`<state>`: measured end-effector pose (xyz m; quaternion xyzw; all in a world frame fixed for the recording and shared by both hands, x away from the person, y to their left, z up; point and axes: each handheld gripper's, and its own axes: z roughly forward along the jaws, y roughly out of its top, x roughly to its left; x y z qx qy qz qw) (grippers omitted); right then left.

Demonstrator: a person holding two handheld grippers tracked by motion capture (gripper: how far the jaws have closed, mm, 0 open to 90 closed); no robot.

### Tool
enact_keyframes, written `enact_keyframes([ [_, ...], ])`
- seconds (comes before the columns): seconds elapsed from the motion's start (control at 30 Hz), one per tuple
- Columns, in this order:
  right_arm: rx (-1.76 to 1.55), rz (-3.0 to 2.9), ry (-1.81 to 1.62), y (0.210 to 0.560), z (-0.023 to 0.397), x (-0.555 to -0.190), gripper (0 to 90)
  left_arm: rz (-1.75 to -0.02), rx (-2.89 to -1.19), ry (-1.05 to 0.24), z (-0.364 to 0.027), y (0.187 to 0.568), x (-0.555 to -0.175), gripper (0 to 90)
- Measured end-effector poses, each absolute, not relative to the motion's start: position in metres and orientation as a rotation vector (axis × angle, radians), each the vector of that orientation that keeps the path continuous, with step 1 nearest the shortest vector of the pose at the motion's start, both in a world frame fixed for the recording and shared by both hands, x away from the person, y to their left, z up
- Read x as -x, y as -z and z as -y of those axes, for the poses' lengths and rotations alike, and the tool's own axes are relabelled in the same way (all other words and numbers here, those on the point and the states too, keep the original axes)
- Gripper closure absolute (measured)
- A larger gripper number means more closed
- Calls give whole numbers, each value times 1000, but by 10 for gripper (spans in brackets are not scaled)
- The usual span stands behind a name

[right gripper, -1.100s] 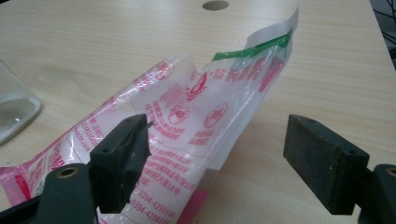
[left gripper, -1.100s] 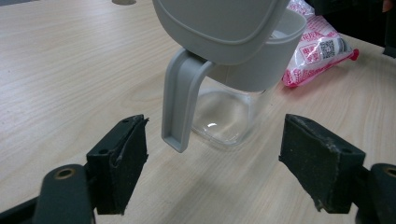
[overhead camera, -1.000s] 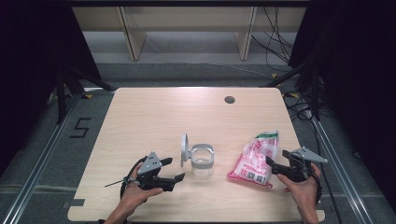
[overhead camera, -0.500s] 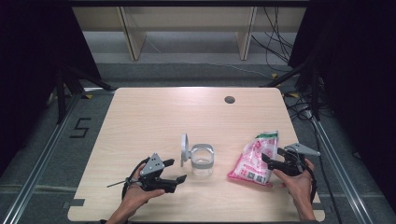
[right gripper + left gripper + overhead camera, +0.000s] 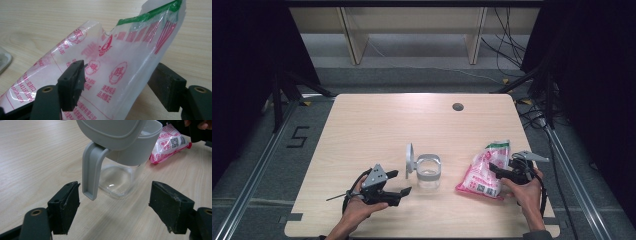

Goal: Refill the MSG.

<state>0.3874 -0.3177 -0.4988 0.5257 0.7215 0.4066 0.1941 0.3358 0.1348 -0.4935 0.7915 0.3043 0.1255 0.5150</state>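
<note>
A clear glass jar (image 5: 428, 173) stands in the front middle of the table, its grey hinged lid (image 5: 409, 160) flipped up on its left side. My left gripper (image 5: 402, 182) rests on the table just left of it, open, with the jar (image 5: 117, 180) and the lid's hinge strap (image 5: 91, 170) ahead of my left gripper (image 5: 115, 195). A pink and white printed bag (image 5: 482, 172) lies at the right. My right gripper (image 5: 494, 171) reaches into it from the right. Its jaws have just been closing and straddle the bag (image 5: 125, 50), which lies between them unsqueezed.
The wooden table (image 5: 377, 125) has a dark round hole (image 5: 457, 106) near its far right. A wooden shelf unit (image 5: 412, 30) stands behind it, with cables on the floor at the right. Metal rails run along both sides.
My right gripper has moved left and slightly down so that its jaws now reach around the bag's right side. The left gripper, jar and lid have stayed put.
</note>
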Motion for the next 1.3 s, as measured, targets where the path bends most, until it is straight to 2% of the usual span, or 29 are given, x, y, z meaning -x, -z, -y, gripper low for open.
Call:
enact_keyframes([
  [0.4,-1521,-2055,-1157,498,311,-390,408,-728,-1900,-299,-135,493,-336,235],
  [0.87,-1496,-2064,-1178,501,313,-397,547,-732,-1900,-303,-135,494,-336,237],
  [1.0,-1550,-2069,-1159,499,310,-396,620,-731,-1901,-304,-134,493,-335,237],
  [1.3,-1467,-2100,-1177,501,313,-400,851,-747,-1893,-290,-133,494,-334,238],
])
